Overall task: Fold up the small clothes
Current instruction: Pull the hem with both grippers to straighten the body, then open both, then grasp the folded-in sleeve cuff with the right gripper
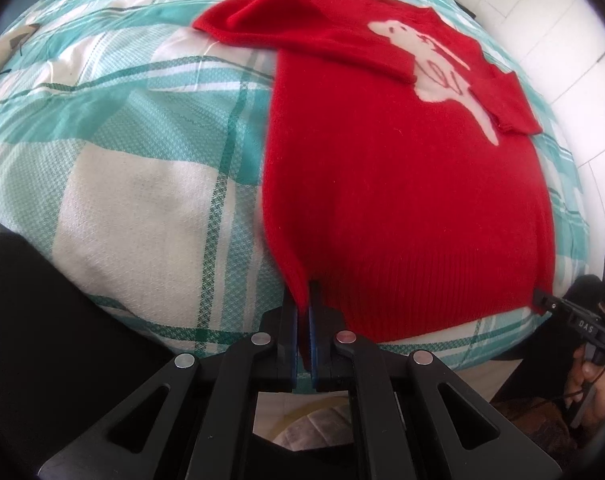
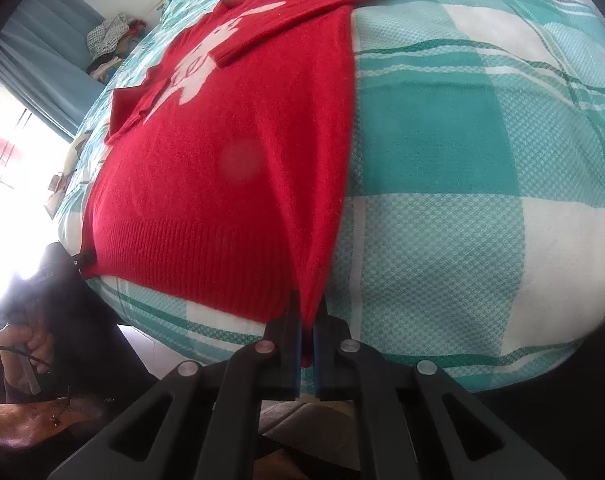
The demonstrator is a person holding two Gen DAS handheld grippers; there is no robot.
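— Sweater (image 1: 402, 184): where do you have it, seen from your left wrist?

— Red, with a white animal figure (image 1: 430, 76) on the chest, it lies flat on the teal-and-white checked bedspread (image 1: 134, 168), ribbed hem nearest you. Both sleeves are folded in across the front: one (image 1: 302, 28) runs over from the far left, the other (image 1: 510, 104) covers the far right edge of the figure.

— And your left gripper?

— Your left gripper (image 1: 303, 300) is closed down to a sliver, the near left hem corner pinched between its blue-lined fingers (image 1: 290, 344). At the right edge of that view you can see your right gripper (image 1: 542, 300) touching the opposite hem corner, your right hand (image 1: 590, 384) behind it.

— Now the right wrist view.

— There the sweater (image 2: 222, 168) stretches away from you up the bedspread (image 2: 482, 168), the white figure (image 2: 198, 68) toward the far end. Your right gripper (image 2: 308, 332) is likewise all but closed, and the near right hem corner hangs bunched between its fingers (image 2: 292, 344). Your left gripper (image 2: 84, 260) sits on the other hem corner at the left, your left hand (image 2: 26, 352) lower down in shadow. Blue curtains (image 2: 50, 56) and a heap of clothes (image 2: 110, 36) show beyond the bed, with a bright window (image 2: 6, 160) at the left edge.
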